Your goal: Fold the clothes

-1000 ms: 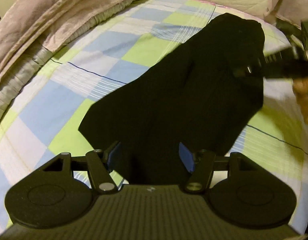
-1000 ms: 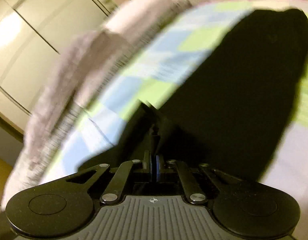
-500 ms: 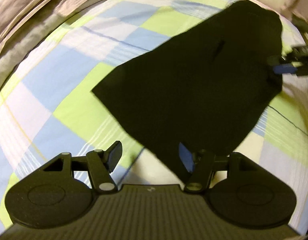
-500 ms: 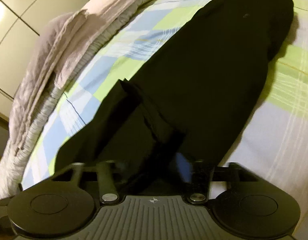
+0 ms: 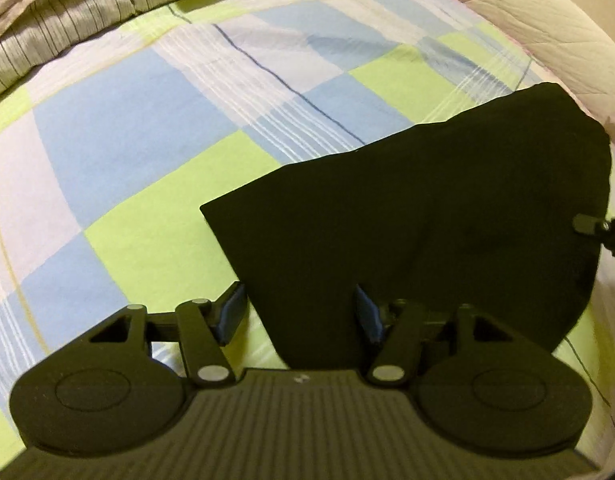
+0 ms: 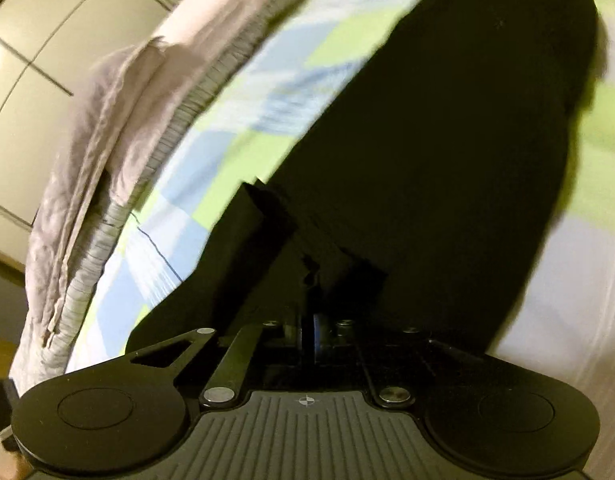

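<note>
Black garment [image 5: 447, 232] lies flat on the checked bedsheet [image 5: 147, 152], near a quilted pillow [image 5: 547, 40] and a bunched grey blanket [image 6: 107, 140]. Judged soft, light and limp; it will sag, so corners and hems are the proper holds. Left gripper [image 5: 299, 312] stands with jaws apart, the garment's near edge between its pads [image 5: 231, 312] but not pinched. Right gripper [image 6: 309, 332] is clamped together on a raised fold of the cloth at the opposite edge. Compared with a second ago, the left gripper has come over from mid-garment to the near left corner; the right gripper released, then re-gripped.
</note>
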The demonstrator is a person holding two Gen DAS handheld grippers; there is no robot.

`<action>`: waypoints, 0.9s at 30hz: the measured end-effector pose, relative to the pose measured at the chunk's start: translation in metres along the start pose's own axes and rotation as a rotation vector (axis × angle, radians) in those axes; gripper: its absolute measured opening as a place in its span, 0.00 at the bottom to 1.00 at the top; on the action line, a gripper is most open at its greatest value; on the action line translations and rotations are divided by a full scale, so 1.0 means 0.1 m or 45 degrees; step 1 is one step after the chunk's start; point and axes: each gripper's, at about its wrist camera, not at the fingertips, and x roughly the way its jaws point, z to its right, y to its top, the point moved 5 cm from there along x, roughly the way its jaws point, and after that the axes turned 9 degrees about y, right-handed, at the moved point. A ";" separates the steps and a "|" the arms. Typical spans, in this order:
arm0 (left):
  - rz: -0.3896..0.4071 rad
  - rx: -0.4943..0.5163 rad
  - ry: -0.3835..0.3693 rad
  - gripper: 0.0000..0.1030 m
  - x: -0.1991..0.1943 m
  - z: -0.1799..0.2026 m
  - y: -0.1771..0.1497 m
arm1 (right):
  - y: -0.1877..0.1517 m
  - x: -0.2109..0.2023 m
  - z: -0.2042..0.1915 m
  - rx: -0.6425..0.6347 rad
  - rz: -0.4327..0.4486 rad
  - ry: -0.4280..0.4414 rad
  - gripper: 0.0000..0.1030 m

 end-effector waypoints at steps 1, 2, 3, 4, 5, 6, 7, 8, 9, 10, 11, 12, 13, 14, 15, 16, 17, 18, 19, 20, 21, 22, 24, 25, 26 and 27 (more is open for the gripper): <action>-0.007 -0.007 0.002 0.56 0.04 -0.01 0.00 | 0.00 0.02 0.02 -0.006 -0.011 -0.006 0.03; -0.013 -0.014 0.005 0.56 0.08 -0.02 0.00 | -0.04 0.04 0.08 -0.004 -0.034 -0.020 0.04; -0.009 -0.013 0.010 0.56 0.10 -0.03 0.02 | -0.06 0.06 0.13 -0.003 -0.052 -0.031 0.04; 0.000 -0.001 0.026 0.56 0.12 -0.04 0.06 | -0.07 0.06 0.14 -0.004 -0.056 -0.033 0.04; 0.007 0.013 0.046 0.56 0.14 -0.06 0.10 | -0.08 0.03 0.13 -0.014 -0.056 -0.033 0.04; 0.010 0.021 0.062 0.56 0.16 -0.09 0.14 | -0.08 -0.01 0.12 -0.025 -0.058 -0.035 0.04; 0.012 0.028 0.078 0.56 0.17 -0.13 0.18 | -0.08 -0.04 0.10 -0.040 -0.062 -0.051 0.08; 0.018 0.019 0.090 0.56 0.17 -0.20 0.22 | -0.09 -0.10 0.08 -0.065 -0.064 -0.081 0.18; 0.023 0.010 0.102 0.56 0.16 -0.27 0.26 | -0.11 -0.17 0.03 -0.099 -0.055 -0.099 0.24; 0.028 0.001 0.115 0.55 0.15 -0.34 0.31 | -0.12 -0.24 -0.02 -0.133 -0.045 -0.118 0.31; 0.031 -0.027 0.120 0.53 0.12 -0.43 0.34 | -0.14 -0.30 -0.07 -0.168 -0.039 -0.129 0.37; 0.034 -0.056 0.125 0.48 0.10 -0.51 0.38 | -0.18 -0.36 -0.14 -0.210 -0.045 -0.119 0.39; 0.029 -0.089 0.109 0.46 0.06 -0.59 0.40 | -0.23 -0.39 -0.23 -0.262 -0.067 -0.106 0.39; 0.022 -0.120 0.074 0.45 0.02 -0.66 0.40 | -0.32 -0.40 -0.36 -0.331 -0.104 -0.084 0.39; 0.003 -0.144 0.020 0.45 -0.01 -0.69 0.37 | -0.42 -0.39 -0.49 -0.406 -0.146 -0.062 0.39; -0.015 -0.167 -0.033 0.45 -0.04 -0.72 0.34 | -0.54 -0.35 -0.64 -0.505 -0.200 -0.044 0.39; -0.033 -0.170 -0.078 0.45 -0.06 -0.73 0.31 | -0.71 -0.28 -0.82 -0.618 -0.257 -0.021 0.39; -0.051 -0.160 -0.115 0.45 -0.06 -0.71 0.27 | -0.87 -0.20 -0.98 -0.727 -0.311 -0.001 0.39; -0.073 -0.144 -0.142 0.44 -0.04 -0.69 0.24 | -1.04 -0.12 -1.12 -0.843 -0.356 0.011 0.39; -0.094 -0.128 -0.168 0.44 -0.02 -0.67 0.21 | -1.25 -0.02 -1.28 -0.998 -0.399 0.011 0.39; -0.106 -0.116 -0.187 0.42 0.02 -0.64 0.19 | -1.42 0.07 -1.40 -1.132 -0.421 0.006 0.39; -0.118 -0.104 -0.206 0.40 0.05 -0.62 0.18 | -1.60 0.16 -1.52 -1.262 -0.434 0.004 0.39; -0.123 -0.067 -0.234 0.28 0.10 -0.56 0.17 | -1.89 0.34 -1.73 -1.464 -0.437 0.014 0.39; -0.126 -0.049 -0.247 0.27 0.13 -0.54 0.17 | -2.02 0.43 -1.82 -1.545 -0.440 0.018 0.39; -0.129 -0.030 -0.261 0.22 0.15 -0.51 0.17 | -2.15 0.53 -1.88 -1.632 -0.450 0.004 0.40; -0.131 -0.012 -0.274 0.21 0.18 -0.48 0.17 | -2.27 0.64 -1.92 -1.707 -0.463 -0.017 0.40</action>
